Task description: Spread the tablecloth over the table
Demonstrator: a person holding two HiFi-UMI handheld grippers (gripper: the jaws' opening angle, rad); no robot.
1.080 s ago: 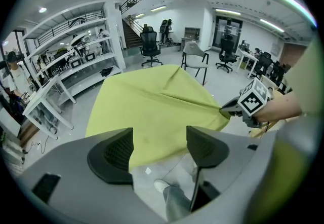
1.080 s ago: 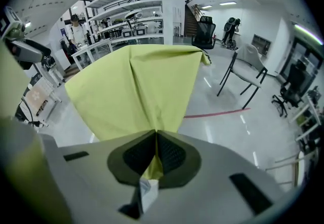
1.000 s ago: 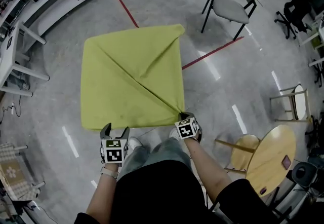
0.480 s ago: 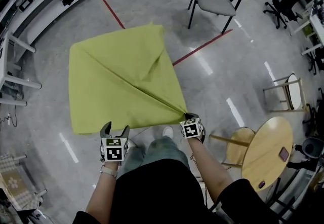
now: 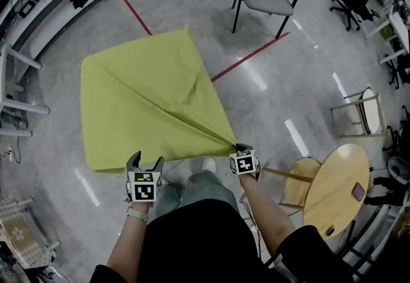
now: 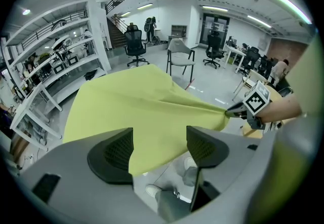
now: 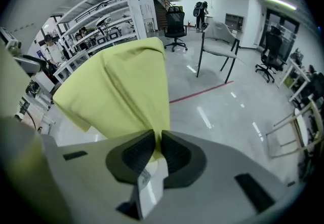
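Right tool (image 5: 234, 146) pinches the cloth (image 5: 147, 102) by a corner, jaws just easing apart, pulling it taut; left tool (image 5: 146, 161) gapes wide, empty, probably ready for the near edge.

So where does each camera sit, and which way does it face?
Head view: on the person's head, facing steeply down at the tablecloth; forearms, legs, left gripper and right gripper show.
Left gripper view: on the left gripper, along its open jaws toward the tablecloth; a shoe and the right forearm show.
Right gripper view: on the right gripper, along jaws gripping the tablecloth's corner, though just opening slightly; no body plainly shows.
Shared: the tablecloth and a grey chair.
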